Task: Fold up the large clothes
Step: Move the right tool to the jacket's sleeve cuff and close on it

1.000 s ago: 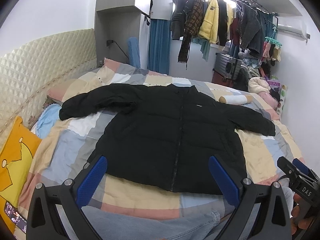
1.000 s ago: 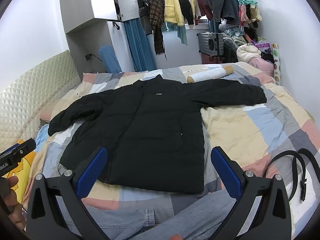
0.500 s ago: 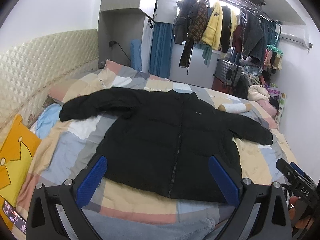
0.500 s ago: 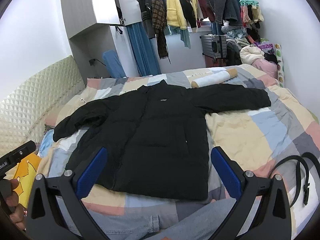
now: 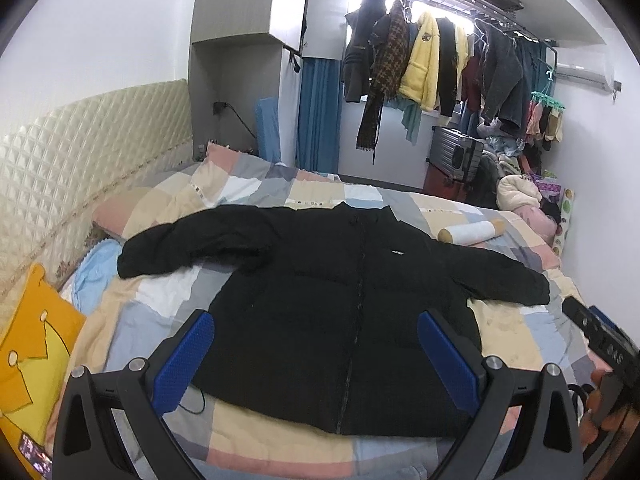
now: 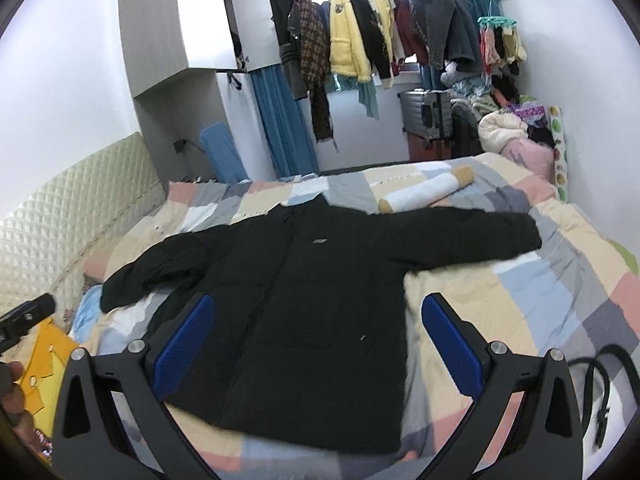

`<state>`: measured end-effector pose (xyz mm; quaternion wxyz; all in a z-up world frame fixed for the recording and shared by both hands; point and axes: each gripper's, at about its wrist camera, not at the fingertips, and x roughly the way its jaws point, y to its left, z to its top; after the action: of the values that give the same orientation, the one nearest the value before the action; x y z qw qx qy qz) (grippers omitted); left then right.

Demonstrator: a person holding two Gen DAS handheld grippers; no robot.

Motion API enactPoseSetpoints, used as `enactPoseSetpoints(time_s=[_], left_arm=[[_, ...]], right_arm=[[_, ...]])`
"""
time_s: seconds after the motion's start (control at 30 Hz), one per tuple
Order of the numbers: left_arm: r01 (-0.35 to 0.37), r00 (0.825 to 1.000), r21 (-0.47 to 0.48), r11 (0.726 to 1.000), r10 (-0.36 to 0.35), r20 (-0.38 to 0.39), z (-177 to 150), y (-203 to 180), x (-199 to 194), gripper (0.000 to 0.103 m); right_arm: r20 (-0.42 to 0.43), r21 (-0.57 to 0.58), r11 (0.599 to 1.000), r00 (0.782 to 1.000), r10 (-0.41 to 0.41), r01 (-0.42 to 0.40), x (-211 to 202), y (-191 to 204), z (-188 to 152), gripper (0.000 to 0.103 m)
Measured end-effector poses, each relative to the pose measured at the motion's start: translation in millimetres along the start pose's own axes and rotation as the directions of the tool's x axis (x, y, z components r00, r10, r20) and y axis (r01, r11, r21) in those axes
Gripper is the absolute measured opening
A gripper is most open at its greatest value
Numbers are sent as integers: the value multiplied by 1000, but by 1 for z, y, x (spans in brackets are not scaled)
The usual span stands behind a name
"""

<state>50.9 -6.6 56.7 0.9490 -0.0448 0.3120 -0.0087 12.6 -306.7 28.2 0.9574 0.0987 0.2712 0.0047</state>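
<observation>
Left gripper (image 5: 316, 360) — jaws spread wide, blue pads (image 5: 184, 362) facing each other, nothing between them; held level above the near hem of the black jacket (image 5: 340, 312). Right gripper (image 6: 316, 356) — jaws likewise wide apart and empty, raised over the same hem. A hand (image 5: 600, 412) grips the right gripper's handle, to the jacket's right.

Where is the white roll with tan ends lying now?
In both views the white roll lies on the patchwork bedspread, far right, just beyond the black jacket's right-hand sleeve.
</observation>
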Motion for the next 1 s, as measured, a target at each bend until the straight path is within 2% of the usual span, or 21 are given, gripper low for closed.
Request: enactPoseSetpoints(time_s=[0.13, 0.27, 0.3, 0.4, 0.5, 0.6, 0.7, 0.8, 0.9, 1.0], left_arm=[[-4, 1000, 24, 1000, 4, -4, 5, -14, 13, 103], [25, 998, 7, 1000, -25, -49, 19, -29, 31, 103], [33, 998, 21, 999, -32, -57, 25, -36, 36, 103], [56, 997, 69, 996, -52, -60, 38, -57, 43, 103], [45, 999, 112, 993, -42, -34, 46, -79, 50, 103], [50, 998, 165, 985, -43, -46, 49, -102, 66, 103], [61, 996, 204, 977, -48, -69, 46, -126, 83, 103], [110, 990, 211, 971, -89, -107, 45, -149, 98, 103], [121, 989, 247, 962, -96, -112, 39, -173, 115, 103], [171, 976, 255, 952, -128, -178, 30, -191, 142, 103]], right_arm=[[9, 22, 999, 999, -45, 44, 24, -27, 8, 103], [-33, 134, 989, 998, -54, 58, 67, -78, 17, 103], [-31, 139, 989, 998, -55, 59, 75, -86, 19, 103], [-43, 86, 988, 991, -127, 130, 112, -110, 21, 103], [-70, 120, 988, 993, -94, 102, 152, -141, 14, 103], [-130, 185, 971, 984, -126, 149, 193, -181, 2, 103], [-178, 211, 947, 962, -207, 243, 226, -221, -12, 101], [-195, 279, 920, 954, -227, 276, 242, -259, -19, 99], [-185, 280, 903, 941, -282, 326, 249, -282, -19, 98], [-192, 335, 884, 942, -275, 326, 255, -308, -22, 98]])
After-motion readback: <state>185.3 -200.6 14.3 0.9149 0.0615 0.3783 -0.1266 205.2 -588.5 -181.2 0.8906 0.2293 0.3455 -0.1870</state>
